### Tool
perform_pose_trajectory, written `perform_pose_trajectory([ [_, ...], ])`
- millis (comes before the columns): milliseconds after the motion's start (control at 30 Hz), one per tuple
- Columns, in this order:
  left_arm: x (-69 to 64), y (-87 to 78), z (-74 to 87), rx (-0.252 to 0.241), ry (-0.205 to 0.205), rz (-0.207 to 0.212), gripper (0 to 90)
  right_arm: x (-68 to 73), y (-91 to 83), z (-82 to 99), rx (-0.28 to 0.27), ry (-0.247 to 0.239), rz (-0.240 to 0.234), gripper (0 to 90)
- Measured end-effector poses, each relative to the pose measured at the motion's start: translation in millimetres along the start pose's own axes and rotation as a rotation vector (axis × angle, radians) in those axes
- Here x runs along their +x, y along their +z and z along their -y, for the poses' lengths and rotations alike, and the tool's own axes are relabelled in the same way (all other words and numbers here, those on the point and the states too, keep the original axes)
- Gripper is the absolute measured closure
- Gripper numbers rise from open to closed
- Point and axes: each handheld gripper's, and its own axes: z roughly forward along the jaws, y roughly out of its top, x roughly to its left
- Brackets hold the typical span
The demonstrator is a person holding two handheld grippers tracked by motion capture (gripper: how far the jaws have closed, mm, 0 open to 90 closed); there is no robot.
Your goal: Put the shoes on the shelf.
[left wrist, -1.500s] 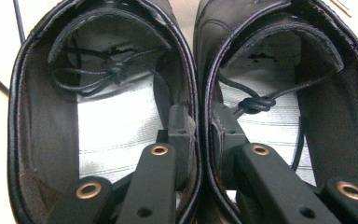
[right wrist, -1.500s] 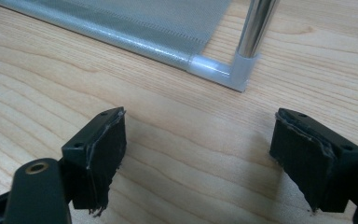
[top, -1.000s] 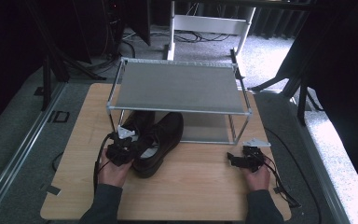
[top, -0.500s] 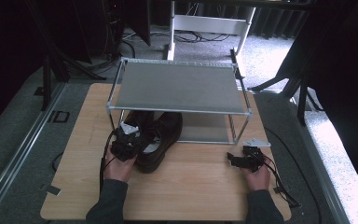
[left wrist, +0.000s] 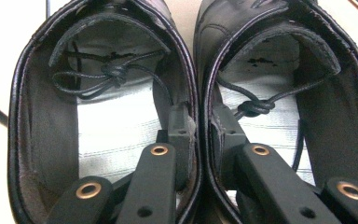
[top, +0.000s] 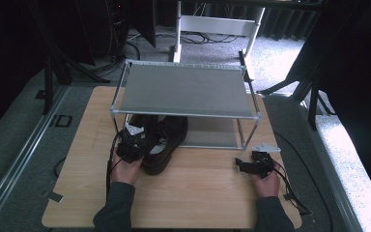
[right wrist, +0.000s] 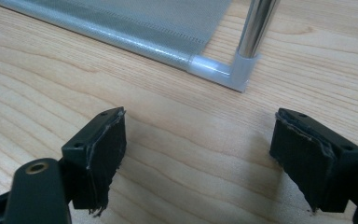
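Clamping both black shoes (left wrist: 196, 70) (inner walls together), left hand-held gripper (left wrist: 198, 126), one jaw inside each.

Black leather shoes (left wrist: 196, 93) with pale cloth insoles; pale, grained wooden table (right wrist: 177, 154); shiny metal rack post (right wrist: 256, 28) above it.

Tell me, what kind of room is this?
Probably a lab or studio set up for recording. A wooden table stands among dark stands and loose floor cables. On the table is a shoe rack with black shoes, held by the left gripper.
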Motion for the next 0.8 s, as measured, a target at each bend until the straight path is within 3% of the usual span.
perform_pose_trajectory([
  [567, -1.6, 12.4, -5.6, -0.048, -0.049, -0.045, 81.2, 0.0, 0.0, 0.0, 0.000, 0.000, 0.000, 17.7],
  [800, -3.5, 16.0, -7.0, -0.059, -0.044, -0.063, 81.3, 0.0, 0.0, 0.0, 0.000, 0.000, 0.000, 17.7],
])
